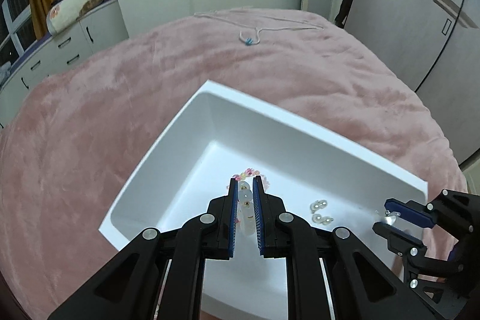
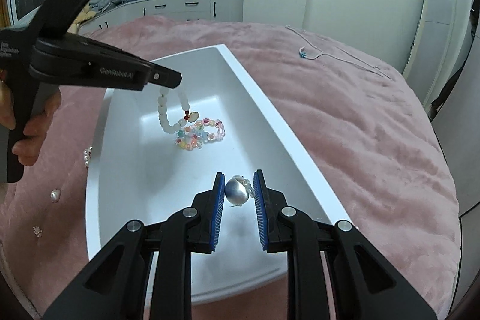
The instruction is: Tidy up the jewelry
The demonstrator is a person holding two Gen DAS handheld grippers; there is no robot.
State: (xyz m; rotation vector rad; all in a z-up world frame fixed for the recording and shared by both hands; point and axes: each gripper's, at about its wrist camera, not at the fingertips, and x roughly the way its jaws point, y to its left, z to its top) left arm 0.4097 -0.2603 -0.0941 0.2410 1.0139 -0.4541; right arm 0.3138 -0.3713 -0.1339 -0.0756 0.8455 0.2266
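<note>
A white tray (image 1: 207,92) lies on a pink blanket; it also shows in the right wrist view (image 2: 270,110). My left gripper (image 1: 245,183) is shut on a white bead bracelet (image 1: 246,209) and holds it over the tray; the right wrist view shows the left gripper (image 2: 172,83) with the bracelet (image 2: 168,116) hanging down from it. A colourful bead bracelet (image 2: 201,134) lies in the tray. My right gripper (image 2: 239,179) is shut on a round pearl earring (image 2: 237,191) above the tray; it also shows in the left wrist view (image 1: 381,213). Two pearl earrings (image 1: 319,212) lie in the tray.
A thin cord necklace with a blue bead (image 1: 248,41) lies on the far side of the pink blanket (image 1: 90,125); it also shows in the right wrist view (image 2: 303,53). Small pearl pieces (image 2: 55,194) lie on the blanket left of the tray. White drawers (image 1: 60,50) stand behind.
</note>
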